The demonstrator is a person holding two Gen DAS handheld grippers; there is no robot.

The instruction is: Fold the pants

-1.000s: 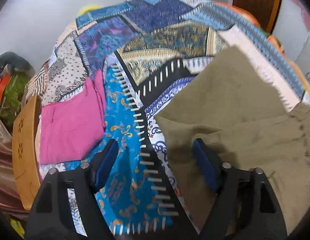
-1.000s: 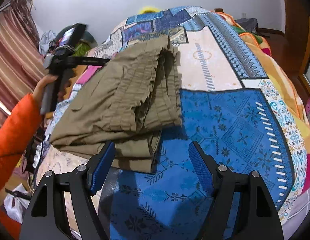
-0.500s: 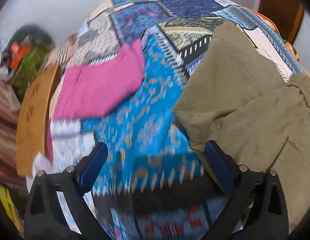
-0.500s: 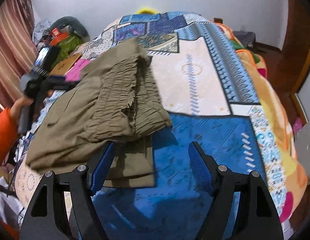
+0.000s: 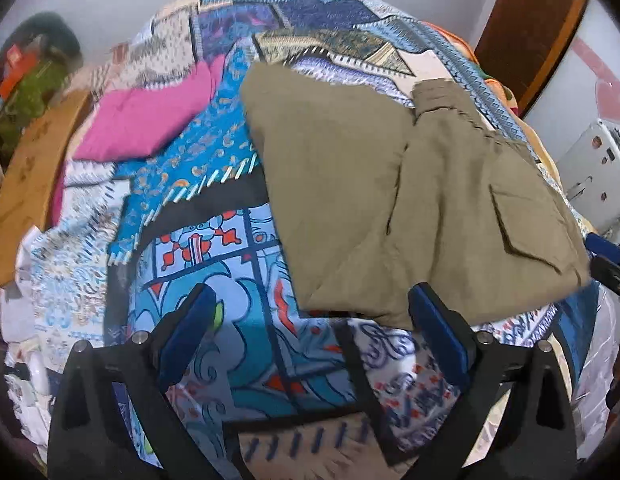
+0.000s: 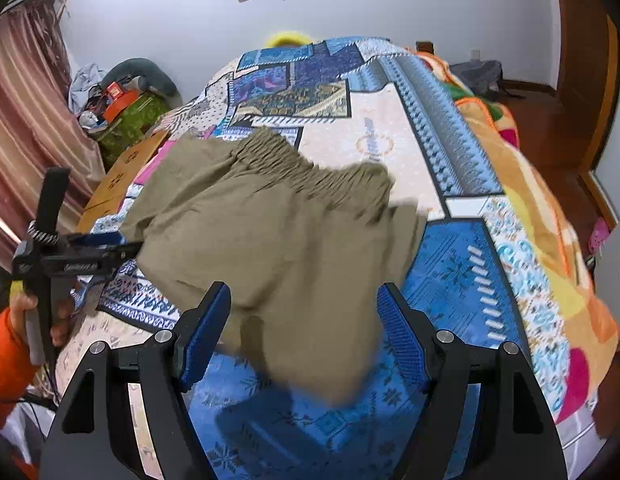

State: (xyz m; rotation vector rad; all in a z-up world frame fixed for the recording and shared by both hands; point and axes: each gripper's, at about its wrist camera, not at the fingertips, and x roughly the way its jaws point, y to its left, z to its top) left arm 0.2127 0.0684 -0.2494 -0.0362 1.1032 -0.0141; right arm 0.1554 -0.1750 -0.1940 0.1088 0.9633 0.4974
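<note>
Patchwork bedding point(image 5: 214, 248) fills the left wrist view, where the olive pants point(image 5: 409, 200) lie folded to the right beside a pink cloth point(image 5: 150, 120); the left gripper point(image 5: 313, 336) hangs spread wide, grasping nothing. From the right wrist view, the pants point(image 6: 278, 240) sit bunched mid-bed, elastic waistband toward the wall, and the right gripper point(image 6: 304, 328) gapes empty above their near edge.

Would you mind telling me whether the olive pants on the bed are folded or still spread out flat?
Folded: the olive pants lie doubled in layers on the patchwork bedspread, elastic waistband bunched on top.
</note>
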